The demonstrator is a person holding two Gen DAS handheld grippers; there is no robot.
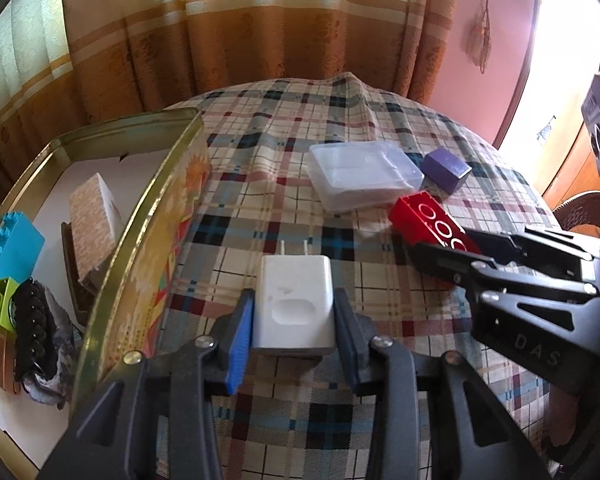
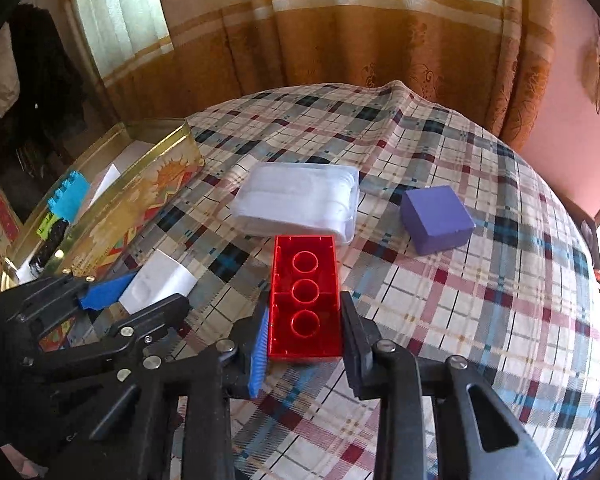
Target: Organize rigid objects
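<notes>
Checked cloth covers the table (image 2: 460, 280). Already stowed in the tin (image 1: 148, 216): blue and green bricks, a small box. Left claw (image 1: 294, 320) pinches the charger (image 1: 296, 304); right claw (image 2: 304, 340) clamps the red brick (image 2: 305, 300). Clear case (image 2: 300, 200) and purple box (image 2: 436, 220) remain outside.

Charger (image 1: 294, 306) beside tin (image 1: 152, 240); case (image 1: 360, 176) behind brick (image 2: 305, 300), cube (image 2: 436, 220) right.

- White charger (image 1: 294, 306), translucent red brick (image 2: 305, 300), purple block (image 2: 436, 219).
- Clear, milky case (image 2: 298, 202).
- Plaid tablecloth (image 2: 440, 320) (cream, teal, maroon, black).
- Gold tin (image 1: 156, 240) at left, holding turquoise brick (image 1: 12, 246) and lime brick (image 1: 0, 300).
- Orange-and-cream striped curtain (image 1: 260, 20) beyond.
</notes>
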